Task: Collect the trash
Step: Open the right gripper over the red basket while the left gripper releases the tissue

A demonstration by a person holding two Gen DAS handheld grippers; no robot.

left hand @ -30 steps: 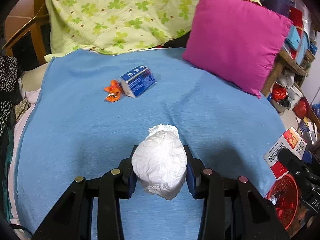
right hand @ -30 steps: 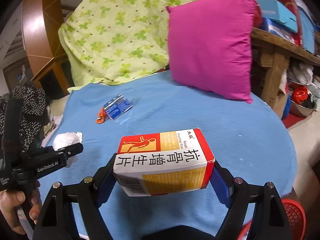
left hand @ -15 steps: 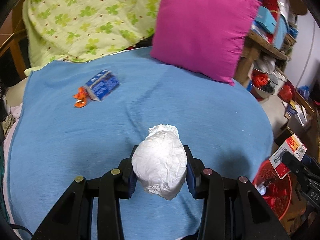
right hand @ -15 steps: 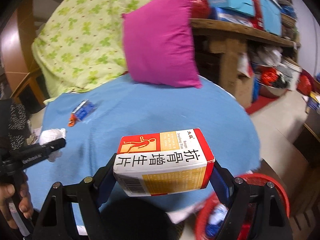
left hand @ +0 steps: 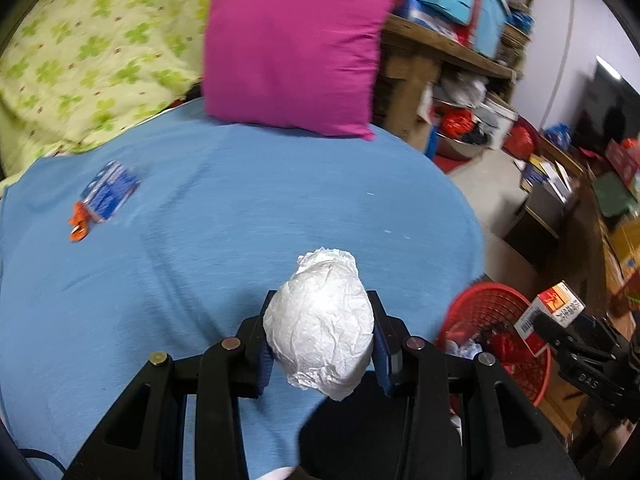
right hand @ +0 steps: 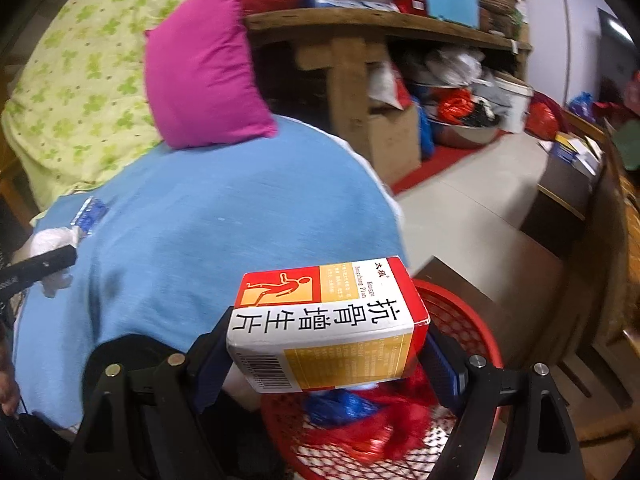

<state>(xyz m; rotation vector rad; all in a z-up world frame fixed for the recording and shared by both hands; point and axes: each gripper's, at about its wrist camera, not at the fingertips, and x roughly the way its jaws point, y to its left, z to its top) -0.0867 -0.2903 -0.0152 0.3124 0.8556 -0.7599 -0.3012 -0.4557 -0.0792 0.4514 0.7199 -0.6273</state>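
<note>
Left wrist view: the left gripper [left hand: 320,344] is clenched on a crumpled white paper ball [left hand: 319,324], held between its blue-padded fingers [left hand: 264,356] above the near edge of the blue bedspread [left hand: 240,208]. Farther back on the bedspread lie a small blue carton [left hand: 109,195] and, touching its near end, an orange wrapper [left hand: 78,224]. A magenta cushion [left hand: 294,40] stands at the far side of the bedspread, against a green floral quilt [left hand: 92,48]. To the right, beside the bed, a red mesh basket [left hand: 496,332] sits on the floor; the right gripper [left hand: 554,326] hangs over its far rim.

Right wrist view: the right gripper [right hand: 328,352] grasps a red, white and yellow medicine box [right hand: 328,320] printed with Chinese characters, directly above the red mesh basket [right hand: 460,320], which already contains blue and red wrappers [right hand: 348,408]. At the left edge, the left gripper [right hand: 38,266] appears with its paper ball [right hand: 50,240]. Wooden shelves [right hand: 384,28] crowded with boxes stand behind
</note>
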